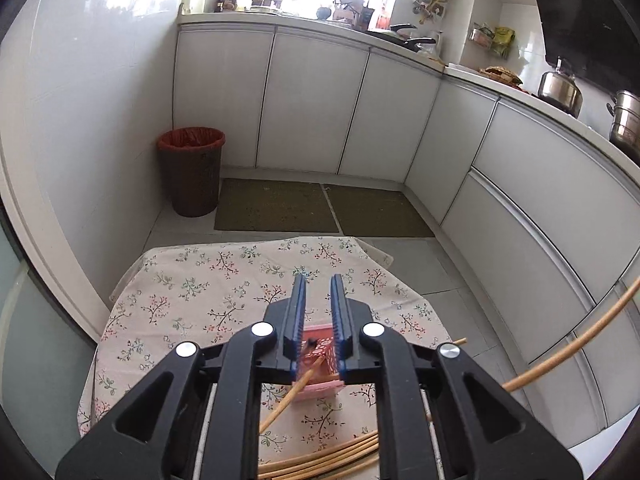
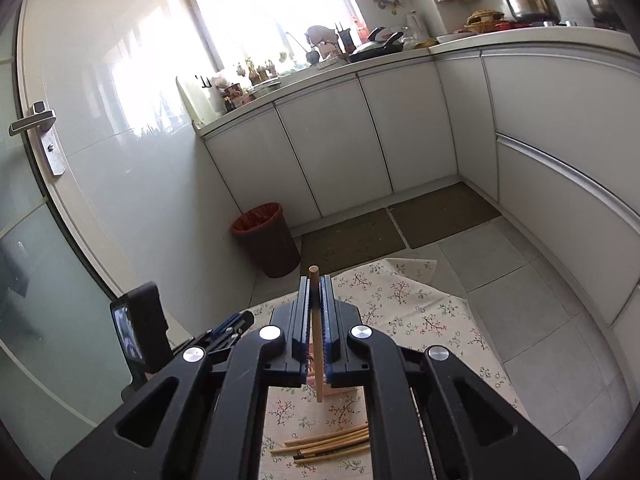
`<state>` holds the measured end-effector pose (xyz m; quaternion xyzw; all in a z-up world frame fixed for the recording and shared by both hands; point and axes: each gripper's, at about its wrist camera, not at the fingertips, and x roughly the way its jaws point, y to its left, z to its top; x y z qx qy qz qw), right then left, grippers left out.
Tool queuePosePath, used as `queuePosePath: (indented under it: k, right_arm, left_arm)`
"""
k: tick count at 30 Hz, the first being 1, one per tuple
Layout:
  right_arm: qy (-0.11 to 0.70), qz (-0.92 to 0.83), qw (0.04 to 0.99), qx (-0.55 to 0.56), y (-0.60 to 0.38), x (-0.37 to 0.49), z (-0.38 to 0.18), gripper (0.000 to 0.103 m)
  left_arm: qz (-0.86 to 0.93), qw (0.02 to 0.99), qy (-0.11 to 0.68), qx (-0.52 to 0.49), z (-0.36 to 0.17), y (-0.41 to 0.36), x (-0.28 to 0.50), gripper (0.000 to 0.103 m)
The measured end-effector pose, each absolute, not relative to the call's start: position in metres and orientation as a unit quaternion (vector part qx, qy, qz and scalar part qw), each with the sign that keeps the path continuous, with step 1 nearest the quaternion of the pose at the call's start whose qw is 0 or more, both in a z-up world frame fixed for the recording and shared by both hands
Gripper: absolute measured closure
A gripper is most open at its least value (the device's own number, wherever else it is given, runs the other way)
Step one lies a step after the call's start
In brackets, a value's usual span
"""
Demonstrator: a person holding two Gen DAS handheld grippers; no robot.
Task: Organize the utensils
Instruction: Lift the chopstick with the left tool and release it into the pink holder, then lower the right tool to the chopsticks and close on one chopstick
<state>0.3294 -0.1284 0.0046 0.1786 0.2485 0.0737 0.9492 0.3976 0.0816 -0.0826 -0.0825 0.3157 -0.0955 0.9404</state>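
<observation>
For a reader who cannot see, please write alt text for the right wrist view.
The right gripper is shut on one wooden chopstick, held upright above a floral tablecloth. More chopsticks lie loose on the cloth below.

No legible text or labels

Pink holder (image 1: 318,354) half hidden behind fingers (image 1: 298,316)

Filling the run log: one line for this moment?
right hand-held gripper: shut on chopstick | left hand-held gripper: open over pink holder | loose chopsticks on table
</observation>
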Motion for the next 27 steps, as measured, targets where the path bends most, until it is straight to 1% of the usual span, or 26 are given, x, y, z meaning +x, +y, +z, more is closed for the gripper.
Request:
queuePosePath:
  k: [5, 7, 9, 13, 18, 19, 20, 21, 22, 23, 25, 26, 27]
  right_arm:
    - [0.231, 0.076, 0.953, 0.18, -0.115, 0.36, -0.001, 0.098]
    - [0.224, 0.075, 0.956, 0.173, -0.108, 0.374, -0.005, 0.098]
    - [0.222, 0.076, 0.958, 0.166, -0.102, 0.386, -0.011, 0.098]
    - [0.226, 0.076, 0.96, 0.15, -0.09, 0.409, -0.031, 0.098]
    - [0.247, 0.085, 0.957, 0.129, -0.075, 0.425, -0.059, 0.096]
    - [0.253, 0.087, 0.956, 0.123, -0.073, 0.425, -0.061, 0.093]
    - [0.256, 0.089, 0.955, 0.12, -0.072, 0.424, -0.062, 0.089]
    - [0.256, 0.088, 0.956, 0.118, -0.072, 0.42, -0.062, 0.084]
    - [0.252, 0.084, 0.957, 0.118, -0.074, 0.415, -0.06, 0.072]
    - [0.246, 0.081, 0.958, 0.12, -0.076, 0.409, -0.057, 0.062]
    - [0.24, 0.069, 0.961, 0.122, -0.083, 0.394, -0.052, 0.06]
    - [0.241, 0.065, 0.961, 0.122, -0.086, 0.386, -0.05, 0.057]
    - [0.241, 0.059, 0.961, 0.121, -0.091, 0.377, -0.048, 0.053]
  left_arm:
    - [-0.073, 0.952, 0.283, -0.094, -0.061, 0.101, 0.383, 0.084]
    - [-0.053, 0.958, 0.269, -0.088, -0.053, 0.107, 0.379, 0.082]
    - [-0.044, 0.96, 0.26, -0.09, -0.049, 0.114, 0.377, 0.082]
    - [-0.031, 0.961, 0.256, -0.1, -0.051, 0.123, 0.376, 0.08]
    - [-0.02, 0.959, 0.267, -0.096, -0.057, 0.128, 0.38, 0.075]
    - [-0.015, 0.959, 0.267, -0.093, -0.057, 0.129, 0.379, 0.075]
    - [-0.01, 0.96, 0.266, -0.089, -0.056, 0.129, 0.377, 0.071]
    - [-0.008, 0.961, 0.263, -0.088, -0.054, 0.13, 0.375, 0.065]
    - [-0.006, 0.962, 0.26, -0.089, -0.052, 0.131, 0.372, 0.062]
    - [-0.006, 0.962, 0.258, -0.091, -0.05, 0.131, 0.37, 0.059]
    - [-0.004, 0.962, 0.257, -0.089, -0.047, 0.129, 0.365, 0.058]
    - [-0.005, 0.962, 0.257, -0.088, -0.046, 0.127, 0.362, 0.057]
    - [-0.006, 0.963, 0.256, -0.088, -0.045, 0.125, 0.358, 0.052]
